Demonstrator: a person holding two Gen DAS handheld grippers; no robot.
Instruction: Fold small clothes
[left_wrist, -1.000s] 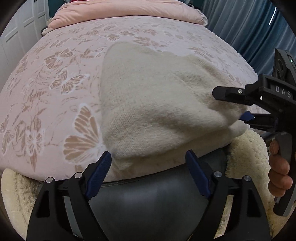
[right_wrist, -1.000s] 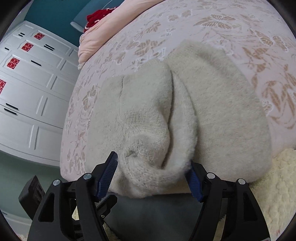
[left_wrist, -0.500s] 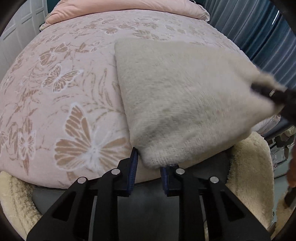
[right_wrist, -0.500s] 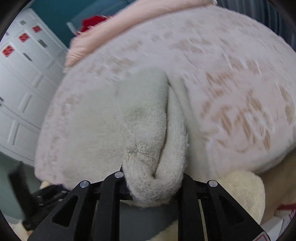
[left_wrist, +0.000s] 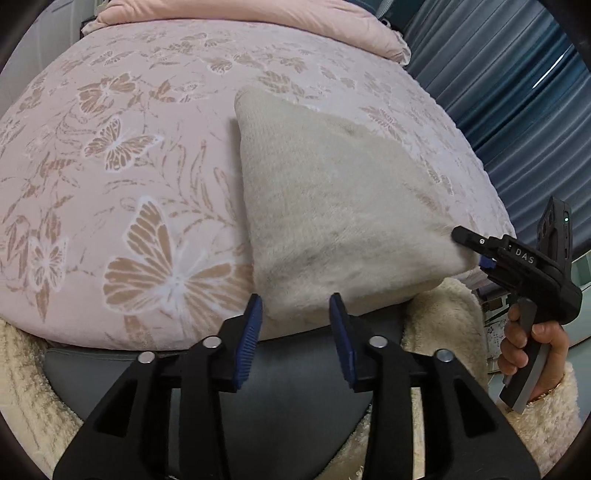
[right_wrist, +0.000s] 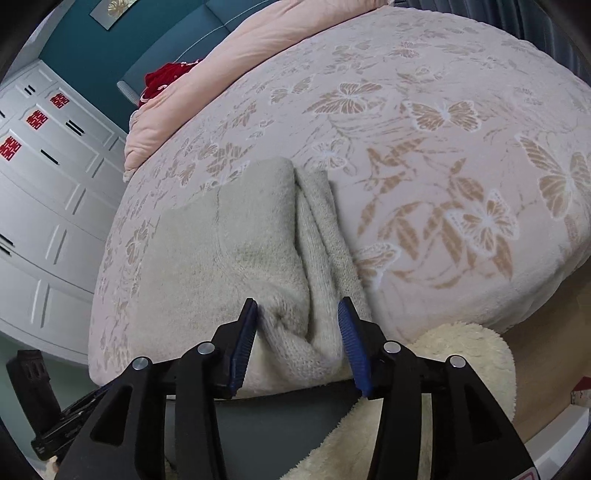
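Observation:
A cream knitted garment (left_wrist: 332, 206) lies folded on the pink butterfly bedspread (left_wrist: 110, 166) near the bed's front edge. My left gripper (left_wrist: 295, 325) is open, its blue pads on either side of the garment's near left corner, not pinching it. My right gripper (right_wrist: 299, 343) is open around the garment's bunched, rolled corner (right_wrist: 295, 332). In the left wrist view the right gripper (left_wrist: 480, 254) sits at the garment's right corner, held by a hand (left_wrist: 532, 343). The garment also shows in the right wrist view (right_wrist: 229, 258).
A folded pink quilt (left_wrist: 258, 18) lies at the head of the bed. Blue curtains (left_wrist: 517, 92) hang on the right. White wardrobe doors (right_wrist: 44, 206) stand to the left. Cream fleece sleeves (right_wrist: 443, 387) and a grey bed frame edge (left_wrist: 295, 376) are below.
Both grippers were open, shut on the garment's two near corners half a second ago, and have opened again. The garment now lies flatter and further right on the bed.

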